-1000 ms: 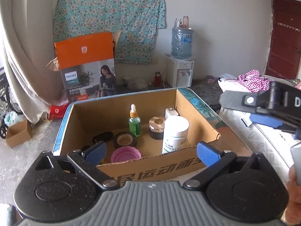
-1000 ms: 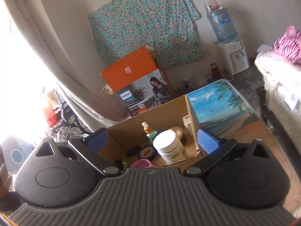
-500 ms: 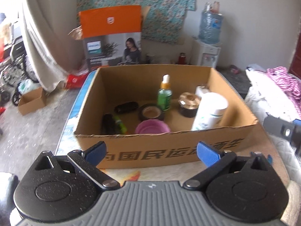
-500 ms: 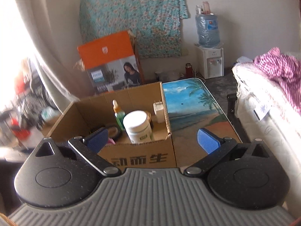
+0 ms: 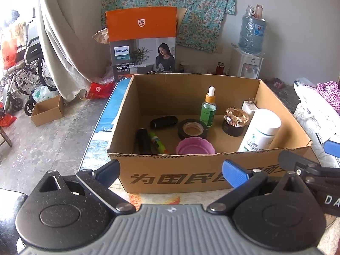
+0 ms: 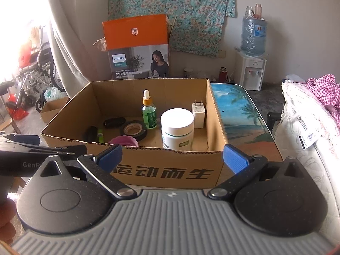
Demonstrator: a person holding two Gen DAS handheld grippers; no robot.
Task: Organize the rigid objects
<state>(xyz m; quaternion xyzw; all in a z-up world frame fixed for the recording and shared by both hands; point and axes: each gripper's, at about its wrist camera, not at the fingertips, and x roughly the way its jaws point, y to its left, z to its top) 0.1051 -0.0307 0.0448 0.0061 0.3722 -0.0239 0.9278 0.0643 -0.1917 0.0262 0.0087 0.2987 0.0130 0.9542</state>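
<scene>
A lived-in room: floral cloth on the wall, a water dispenser [image 5: 249, 67], an orange Philips carton [image 5: 142, 42]. On the beach-print table [image 6: 238, 110] stands one open cardboard box [image 5: 191, 170], holding every rigid item in view — one white jar [image 5: 262, 129], one green dropper bottle [image 5: 208, 108], one black tape roll [image 5: 193, 129], one pink bowl [image 5: 195, 146], one gold-lidded jar [image 5: 235, 121], one white charger [image 6: 198, 114], one dark case [image 5: 163, 121], one black cylinder [image 5: 142, 141], one green tube [image 5: 157, 142]. Left gripper [image 5: 171, 172] and right gripper [image 6: 172, 156] hover before the box, fingers spread, holding nothing. Judged progress: gathering looks complete or nearly so — no loose item shows on the table.
</scene>
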